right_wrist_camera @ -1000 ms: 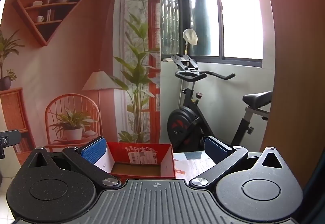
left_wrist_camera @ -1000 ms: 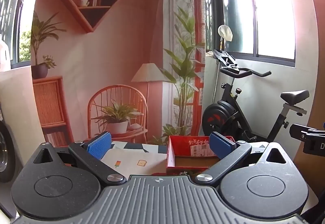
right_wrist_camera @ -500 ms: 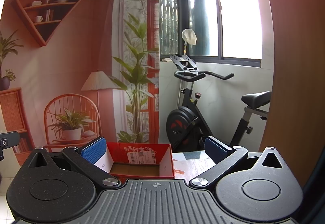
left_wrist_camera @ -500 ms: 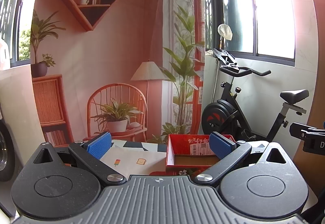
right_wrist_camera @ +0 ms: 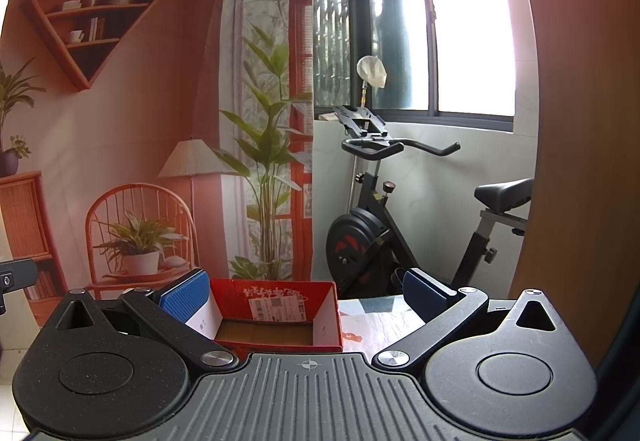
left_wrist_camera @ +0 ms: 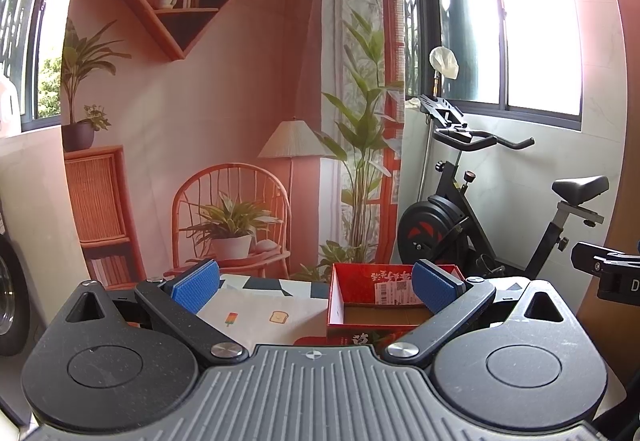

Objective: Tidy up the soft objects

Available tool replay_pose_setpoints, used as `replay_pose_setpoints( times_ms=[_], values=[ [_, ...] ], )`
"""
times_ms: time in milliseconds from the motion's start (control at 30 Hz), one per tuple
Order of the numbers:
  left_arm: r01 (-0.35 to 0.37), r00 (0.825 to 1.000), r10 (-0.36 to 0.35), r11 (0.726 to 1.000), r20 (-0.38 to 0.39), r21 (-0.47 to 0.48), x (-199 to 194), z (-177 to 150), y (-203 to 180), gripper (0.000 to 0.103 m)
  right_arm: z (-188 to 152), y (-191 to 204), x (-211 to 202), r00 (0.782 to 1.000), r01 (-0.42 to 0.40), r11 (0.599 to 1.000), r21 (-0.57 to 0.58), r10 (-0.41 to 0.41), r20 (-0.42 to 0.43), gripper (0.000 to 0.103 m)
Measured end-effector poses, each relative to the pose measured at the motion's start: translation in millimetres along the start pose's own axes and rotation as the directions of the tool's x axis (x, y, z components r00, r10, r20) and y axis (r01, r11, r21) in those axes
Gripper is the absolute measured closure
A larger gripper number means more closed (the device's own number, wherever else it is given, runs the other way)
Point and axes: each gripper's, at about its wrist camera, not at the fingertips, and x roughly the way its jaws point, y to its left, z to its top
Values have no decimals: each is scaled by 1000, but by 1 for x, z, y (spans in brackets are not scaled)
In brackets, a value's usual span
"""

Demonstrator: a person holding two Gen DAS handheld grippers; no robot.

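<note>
A red cardboard box [left_wrist_camera: 374, 291] with an open top stands on a patterned tablecloth [left_wrist_camera: 256, 311]; the part of its brown floor that shows is bare. In the right wrist view the same box [right_wrist_camera: 276, 311] sits ahead, left of centre. My left gripper [left_wrist_camera: 316, 287] is open, its blue pads wide apart, with nothing between them; the box lies behind its right pad. My right gripper [right_wrist_camera: 306, 293] is also open and holds nothing. No soft objects show in either view.
A printed backdrop [left_wrist_camera: 224, 101] of a room hangs behind the table. An exercise bike [left_wrist_camera: 480, 209] stands at the right by the window. Part of the other gripper [left_wrist_camera: 608, 273] shows at the right edge.
Both grippers have risen or tilted slightly, so the box and table appear a little lower in the views. Both stay open and hold nothing.
</note>
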Motion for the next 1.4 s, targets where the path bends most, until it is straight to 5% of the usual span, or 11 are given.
replay_pose_setpoints(
  times_ms=[1400],
  values=[
    [-3,1000,3,1000,-26,-1,1,-1,0,0,-2,-1,0,1000,-1,1000,2,1,-3,0]
  ],
)
